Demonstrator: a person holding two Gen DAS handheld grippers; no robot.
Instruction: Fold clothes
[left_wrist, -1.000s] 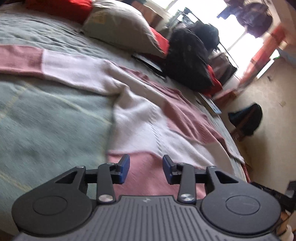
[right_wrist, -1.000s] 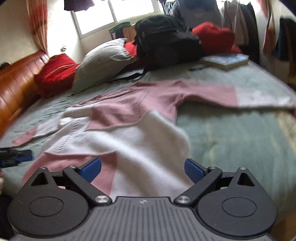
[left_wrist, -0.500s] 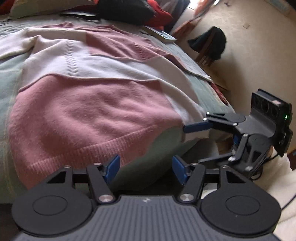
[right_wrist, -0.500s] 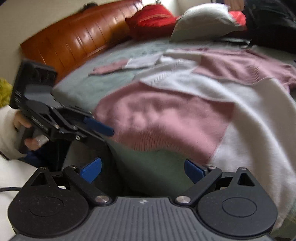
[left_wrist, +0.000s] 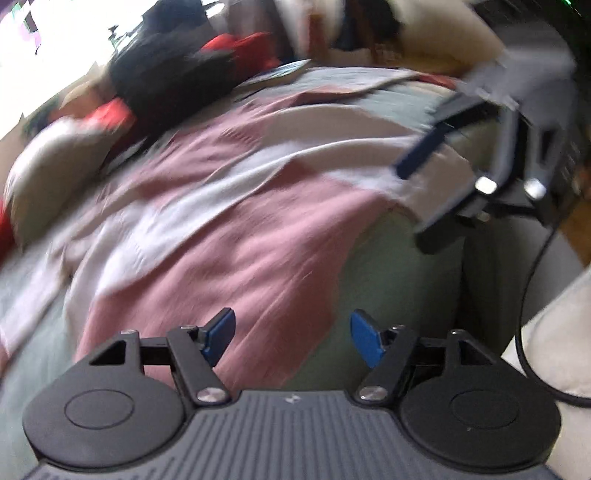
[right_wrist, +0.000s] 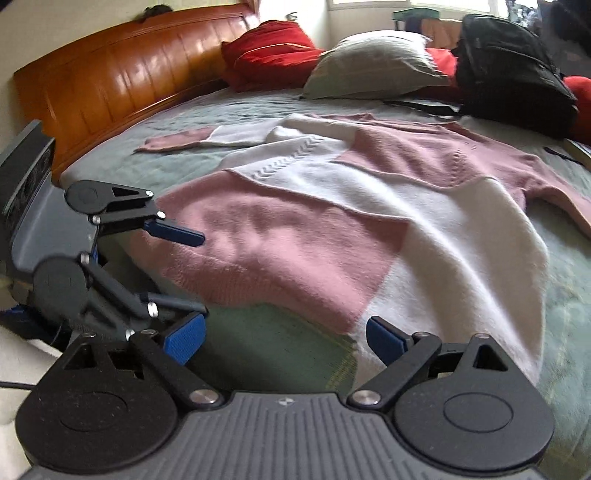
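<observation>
Sweater (right_wrist: 332, 221), pink and white, lies spread flat on green bedspread (right_wrist: 280, 350); hem at near bed edge. Right gripper (right_wrist: 284, 341) released, jaws wide, empty, hem just beyond its tips at 12 o'clock. Left gripper (right_wrist: 192, 273) at 9 o'clock in right view, released, jaws spanning the pink hem corner, not clamped. Pillow (right_wrist: 373, 66) and black backpack (right_wrist: 513, 70) beyond sweater, 12–2 o'clock. Left view blurred.

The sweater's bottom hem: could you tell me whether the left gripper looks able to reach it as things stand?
Probably yes. The left gripper is open at the pink corner of the sweater, one finger above the hem and one below, with nothing between them and the fabric.
</observation>
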